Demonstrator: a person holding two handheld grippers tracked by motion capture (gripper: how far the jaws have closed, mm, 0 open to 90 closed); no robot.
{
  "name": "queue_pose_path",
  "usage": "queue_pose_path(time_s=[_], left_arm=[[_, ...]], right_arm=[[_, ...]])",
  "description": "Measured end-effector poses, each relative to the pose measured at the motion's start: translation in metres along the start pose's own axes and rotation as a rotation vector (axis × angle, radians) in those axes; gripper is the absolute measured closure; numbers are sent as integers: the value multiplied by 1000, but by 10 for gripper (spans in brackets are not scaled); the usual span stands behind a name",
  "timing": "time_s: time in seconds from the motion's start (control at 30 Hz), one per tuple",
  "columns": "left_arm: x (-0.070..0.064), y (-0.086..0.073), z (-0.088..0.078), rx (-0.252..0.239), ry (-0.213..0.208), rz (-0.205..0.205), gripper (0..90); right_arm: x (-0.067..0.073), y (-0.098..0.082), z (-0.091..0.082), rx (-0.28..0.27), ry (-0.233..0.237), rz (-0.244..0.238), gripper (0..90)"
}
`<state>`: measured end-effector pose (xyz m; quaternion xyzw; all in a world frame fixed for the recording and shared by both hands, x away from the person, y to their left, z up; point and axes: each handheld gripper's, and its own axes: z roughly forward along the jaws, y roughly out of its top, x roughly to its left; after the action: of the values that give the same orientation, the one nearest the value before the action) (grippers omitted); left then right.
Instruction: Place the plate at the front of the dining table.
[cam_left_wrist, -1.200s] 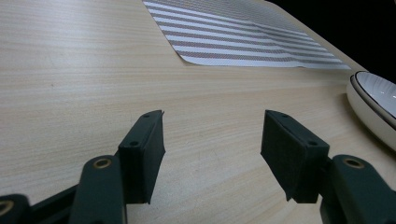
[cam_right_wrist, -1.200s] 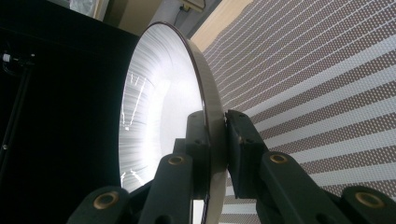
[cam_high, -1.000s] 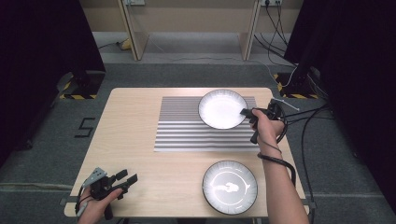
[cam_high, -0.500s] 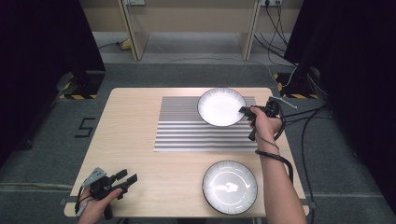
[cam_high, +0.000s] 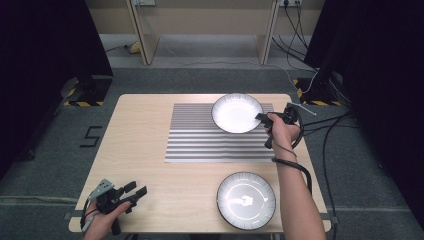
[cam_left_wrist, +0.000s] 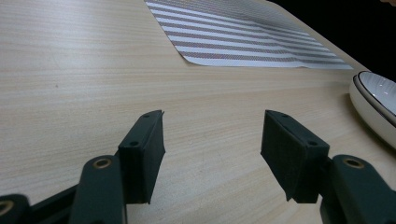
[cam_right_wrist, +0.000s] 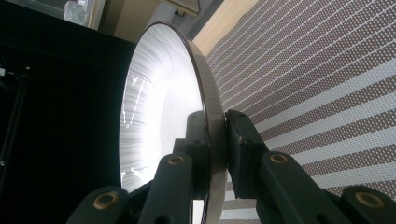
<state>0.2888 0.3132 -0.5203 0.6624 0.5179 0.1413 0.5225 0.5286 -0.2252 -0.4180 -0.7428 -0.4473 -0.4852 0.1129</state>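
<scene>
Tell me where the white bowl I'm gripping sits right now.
In the high view, the white bowl sits at the striped mat's far right corner, its right rim pinched by the right tool.

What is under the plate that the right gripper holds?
The striped mat lies under the far plate, on the table. The right gripper clamps the plate's rim. The plate covers the mat's far right corner; whether it rests on the mat or is lifted cannot be told.

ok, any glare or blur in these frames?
High view: sharp; far plate blown out white, near plate carries a lamp reflection. Right gripper view: the plate's inside glares with streaks, tool close and soft. Left gripper view: tool slightly soft, table evenly lit.
</scene>
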Motion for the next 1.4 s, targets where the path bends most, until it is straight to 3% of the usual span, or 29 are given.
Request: queue_pose_path(time_s=[1.4], left_arm=[[3, 1, -1, -3, 2, -1, 389]], right_arm=[[-3, 8, 33, -12, -22, 49, 795]])
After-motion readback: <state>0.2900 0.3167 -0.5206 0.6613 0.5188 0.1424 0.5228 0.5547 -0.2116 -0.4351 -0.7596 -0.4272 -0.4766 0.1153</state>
